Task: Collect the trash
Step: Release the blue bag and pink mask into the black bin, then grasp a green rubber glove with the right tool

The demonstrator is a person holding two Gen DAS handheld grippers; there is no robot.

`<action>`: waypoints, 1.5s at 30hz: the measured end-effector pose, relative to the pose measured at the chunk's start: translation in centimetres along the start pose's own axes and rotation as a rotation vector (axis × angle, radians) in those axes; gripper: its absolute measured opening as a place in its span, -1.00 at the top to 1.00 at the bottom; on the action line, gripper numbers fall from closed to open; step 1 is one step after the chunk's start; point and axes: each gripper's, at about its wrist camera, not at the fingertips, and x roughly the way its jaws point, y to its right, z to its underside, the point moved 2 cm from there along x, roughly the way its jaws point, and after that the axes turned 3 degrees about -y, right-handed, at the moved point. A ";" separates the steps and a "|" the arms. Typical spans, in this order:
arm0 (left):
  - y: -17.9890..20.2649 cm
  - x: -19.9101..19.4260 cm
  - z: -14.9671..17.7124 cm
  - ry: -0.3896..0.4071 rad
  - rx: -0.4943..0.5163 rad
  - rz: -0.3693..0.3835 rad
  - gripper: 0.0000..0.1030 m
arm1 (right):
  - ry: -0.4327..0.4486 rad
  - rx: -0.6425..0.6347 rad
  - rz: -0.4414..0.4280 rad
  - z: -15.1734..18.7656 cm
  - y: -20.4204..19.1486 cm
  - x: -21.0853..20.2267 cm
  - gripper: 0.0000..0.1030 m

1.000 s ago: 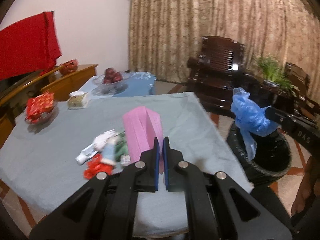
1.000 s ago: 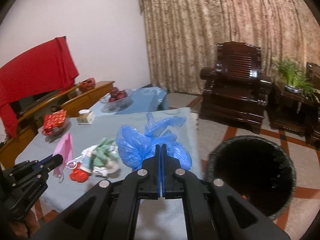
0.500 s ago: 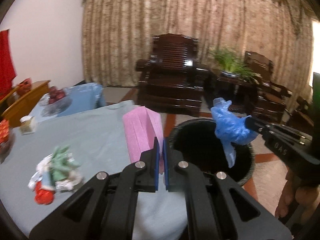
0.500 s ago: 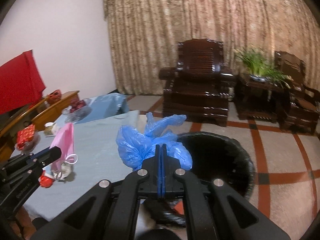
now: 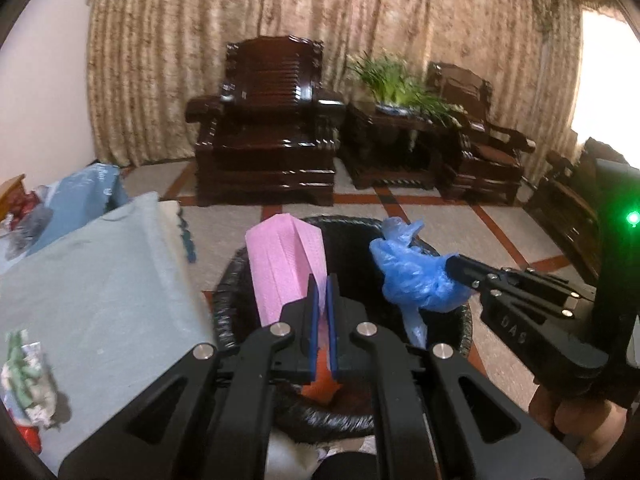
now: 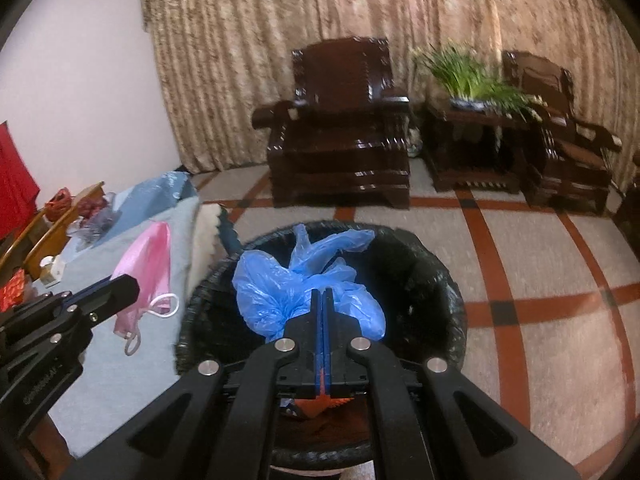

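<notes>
My left gripper (image 5: 320, 284) is shut on a pink face mask (image 5: 286, 268), which stands up over the black-lined trash bin (image 5: 464, 320). From the right wrist view the same mask (image 6: 146, 264) hangs with its white ear loops over the table edge, just left of the bin (image 6: 448, 280). My right gripper (image 6: 322, 296) is shut on a crumpled blue plastic bag (image 6: 272, 292) held above the bin's mouth. The left wrist view shows that bag (image 5: 408, 276) at the tip of the right gripper (image 5: 454, 266). Something orange lies in the bottom of the bin.
A table with a pale blue cloth (image 5: 100, 288) lies to the left, with a pile of wrappers (image 5: 24, 376) near its front edge. Dark wooden armchairs (image 5: 268, 136) and a potted plant (image 5: 392, 84) stand before the curtain. A hand (image 5: 576, 420) grips the right tool.
Both grippers swung right from over the table to above the bin, carrying the pink mask and the blue bag. The wrapper pile stayed on the table.
</notes>
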 end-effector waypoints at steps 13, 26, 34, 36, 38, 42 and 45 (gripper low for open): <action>-2.6 4.1 2.8 -0.123 -0.034 -0.065 -0.02 | -0.132 0.026 0.029 1.3 1.3 3.2 0.54; -14.1 -14.6 5.5 0.058 -0.230 -0.362 -0.59 | 0.006 -0.184 -0.146 0.1 -10.4 -4.8 0.02; -22.1 -25.2 11.5 0.105 -0.316 -0.628 -0.69 | 0.010 -0.326 -0.345 2.8 -22.6 -6.0 -0.04; -23.9 -26.6 12.9 0.097 -0.343 -0.661 -0.70 | 0.006 -0.356 -0.380 3.6 -24.8 -5.8 -0.04; -25.4 -27.6 14.1 0.091 -0.363 -0.692 -0.69 | 0.001 -0.387 -0.422 4.5 -27.9 -5.4 -0.04; -27.3 -29.0 16.0 0.100 -0.393 -0.720 -0.70 | -0.011 -0.434 -0.476 6.0 -32.9 -4.1 -0.03; -28.7 -29.1 17.0 0.108 -0.403 -0.730 -0.69 | -0.012 -0.462 -0.498 7.0 -35.4 -3.3 0.02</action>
